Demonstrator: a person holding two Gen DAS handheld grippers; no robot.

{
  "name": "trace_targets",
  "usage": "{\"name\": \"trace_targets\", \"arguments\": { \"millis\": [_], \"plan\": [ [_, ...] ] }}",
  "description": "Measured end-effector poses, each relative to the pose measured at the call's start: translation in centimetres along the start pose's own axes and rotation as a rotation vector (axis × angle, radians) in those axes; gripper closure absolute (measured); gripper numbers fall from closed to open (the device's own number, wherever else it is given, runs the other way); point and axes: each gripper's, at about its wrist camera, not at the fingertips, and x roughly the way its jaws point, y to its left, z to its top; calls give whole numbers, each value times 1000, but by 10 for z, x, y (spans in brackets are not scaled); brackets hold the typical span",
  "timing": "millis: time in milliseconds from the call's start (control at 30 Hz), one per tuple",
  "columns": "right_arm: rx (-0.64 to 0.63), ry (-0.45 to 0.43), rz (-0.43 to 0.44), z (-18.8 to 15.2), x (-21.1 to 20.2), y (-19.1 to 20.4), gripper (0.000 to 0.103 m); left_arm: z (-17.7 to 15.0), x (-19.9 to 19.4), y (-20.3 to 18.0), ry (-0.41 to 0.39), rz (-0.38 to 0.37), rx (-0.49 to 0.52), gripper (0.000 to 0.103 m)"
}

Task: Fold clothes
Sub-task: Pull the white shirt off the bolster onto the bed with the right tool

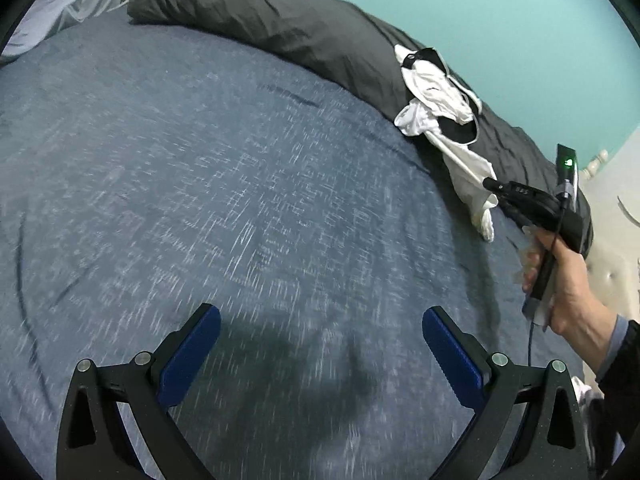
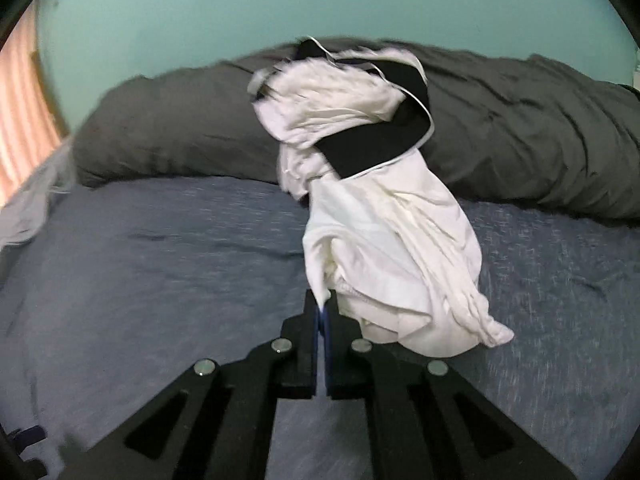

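Right hand-held gripper (image 2: 322, 312): I clamped it on the white garment (image 2: 384, 248), centre frame, angled down.
Left hand-held gripper (image 1: 320, 344): I held it apart over the bed (image 1: 200, 180).

The left gripper (image 1: 320, 344) has black triangular arms with cut-outs, round silver screws at the joints and ridged blue pads on its fingers (image 1: 192, 354). The right gripper (image 2: 322, 312) has the same black frame, silver screws and blue pads. A black cable and a green light show on it. The person's sleeve (image 1: 616, 344) is dark over a pale blue cuff.
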Motion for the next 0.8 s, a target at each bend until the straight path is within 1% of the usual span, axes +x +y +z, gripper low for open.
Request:
{"name": "trace_targets", "arguments": {
  "millis": [100,367,633,800],
  "plan": [
    [-15,-9,48,-14,-35,25,101,-10,-23,0,-7,-4,4,0],
    [-17,-33,162,-55,-124,78,101,-47,-88,1,-63,-21,26,0],
    [3,-73,261,-101,-202,114,101,-83,-128,10,-102,-40,55,0],
    [-46,-113,300,-123,-256,143,102,-108,-148,18,-112,-63,57,0]
  ]
}}
